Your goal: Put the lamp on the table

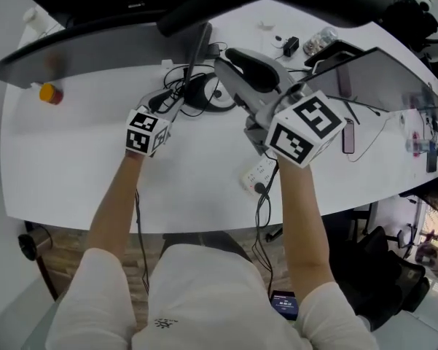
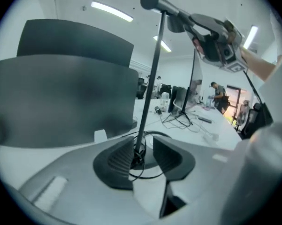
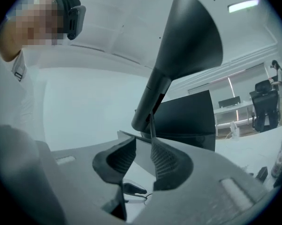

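One lamp [image 2: 150, 88], a thin black rod on a round base [image 1: 200, 92], stands on the smooth white table [image 1: 95, 159] dead ahead of the left gripper [image 2: 143, 151]. Its two ribbed dark pads gape wide, the rod's foot between the tips, untouched. On the right gripper [image 3: 143, 149], two ribbed pads sit narrowly apart, holding nothing, the matte black cone shade [image 3: 192, 41] looming just above and beyond

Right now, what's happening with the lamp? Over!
Left gripper open, lamp pole between its jaws. Right gripper open by lamp head. It stands on table, cables round its foot.
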Motion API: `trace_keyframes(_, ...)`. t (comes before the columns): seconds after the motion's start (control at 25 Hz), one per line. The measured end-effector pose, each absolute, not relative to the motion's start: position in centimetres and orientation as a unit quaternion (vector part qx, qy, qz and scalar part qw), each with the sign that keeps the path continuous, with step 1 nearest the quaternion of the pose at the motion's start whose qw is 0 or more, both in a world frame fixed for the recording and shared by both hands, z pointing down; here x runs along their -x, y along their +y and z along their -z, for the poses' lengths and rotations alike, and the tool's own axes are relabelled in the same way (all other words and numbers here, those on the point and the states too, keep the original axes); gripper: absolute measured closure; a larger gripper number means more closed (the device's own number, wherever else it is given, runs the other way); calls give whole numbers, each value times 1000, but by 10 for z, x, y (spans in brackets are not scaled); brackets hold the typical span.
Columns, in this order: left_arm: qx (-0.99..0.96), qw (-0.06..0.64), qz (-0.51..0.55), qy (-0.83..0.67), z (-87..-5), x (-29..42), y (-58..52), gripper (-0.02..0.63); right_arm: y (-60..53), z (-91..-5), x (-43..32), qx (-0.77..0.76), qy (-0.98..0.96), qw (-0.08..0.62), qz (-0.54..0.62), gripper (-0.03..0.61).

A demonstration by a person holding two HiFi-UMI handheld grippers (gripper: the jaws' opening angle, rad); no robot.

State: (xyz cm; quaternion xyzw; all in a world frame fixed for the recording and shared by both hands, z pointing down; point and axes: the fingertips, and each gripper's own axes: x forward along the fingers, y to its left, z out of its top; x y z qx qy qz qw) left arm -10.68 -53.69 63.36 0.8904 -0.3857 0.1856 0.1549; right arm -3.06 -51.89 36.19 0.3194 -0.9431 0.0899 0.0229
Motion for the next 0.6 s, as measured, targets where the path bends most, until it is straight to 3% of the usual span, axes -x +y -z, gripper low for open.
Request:
trace_keyframes(0.04, -889, 154, -181, -392, -626, 108, -528, 498, -508, -362, 25, -318, -943, 19, -96, 482)
trace_keyframes(0.12, -886, 147, -172, -404, -606, 107, -508, 557, -486, -362, 13, -318, -942, 9, -105, 549)
trace_keyframes(0.6, -881, 113, -122, -442, -508, 63, -384, 620, -367, -352, -50, -301, -944, -35, -132, 577)
